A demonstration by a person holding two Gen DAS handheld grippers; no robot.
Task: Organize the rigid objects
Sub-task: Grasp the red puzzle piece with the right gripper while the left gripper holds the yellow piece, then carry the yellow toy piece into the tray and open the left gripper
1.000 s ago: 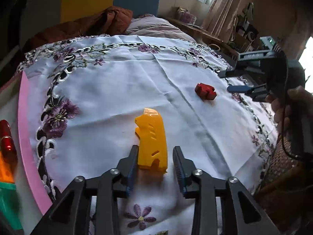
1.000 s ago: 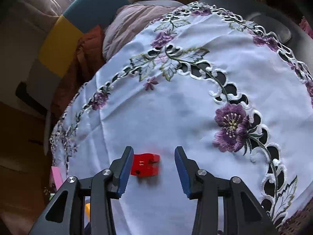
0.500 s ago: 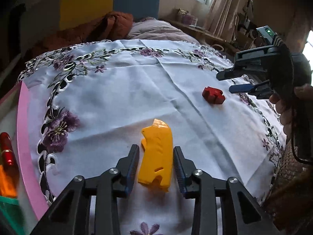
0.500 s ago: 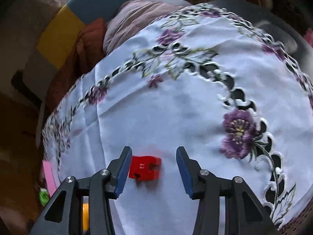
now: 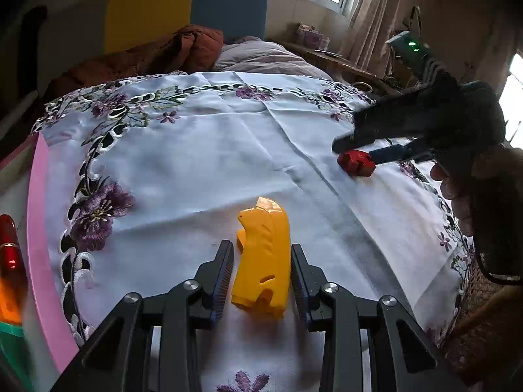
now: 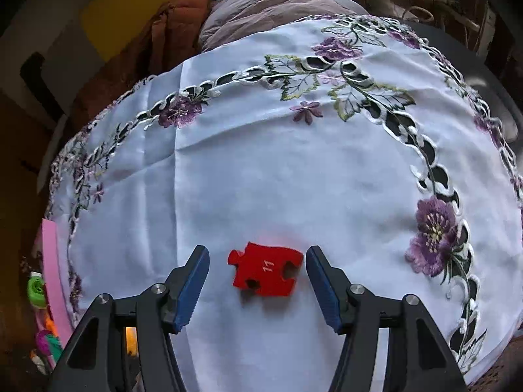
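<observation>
Yellow block [image 5: 264, 258] sits between my left gripper's [image 5: 261, 281] narrow jaws; the right pad touches it, the left shows a thin gap, so I cannot tell whether it is gripped. My right gripper [image 6: 258, 277] is opening around the red puzzle piece [image 6: 266, 269], pads clear of it, on the white tablecloth [image 6: 261, 170].

We see a worktop covered by a white tablecloth [image 5: 202, 163] embroidered with purple flowers along its edge. On the cloth lie a yellow plastic piece [image 5: 263, 258] and, well apart from it, a red puzzle piece [image 6: 265, 272] marked eleven.
</observation>
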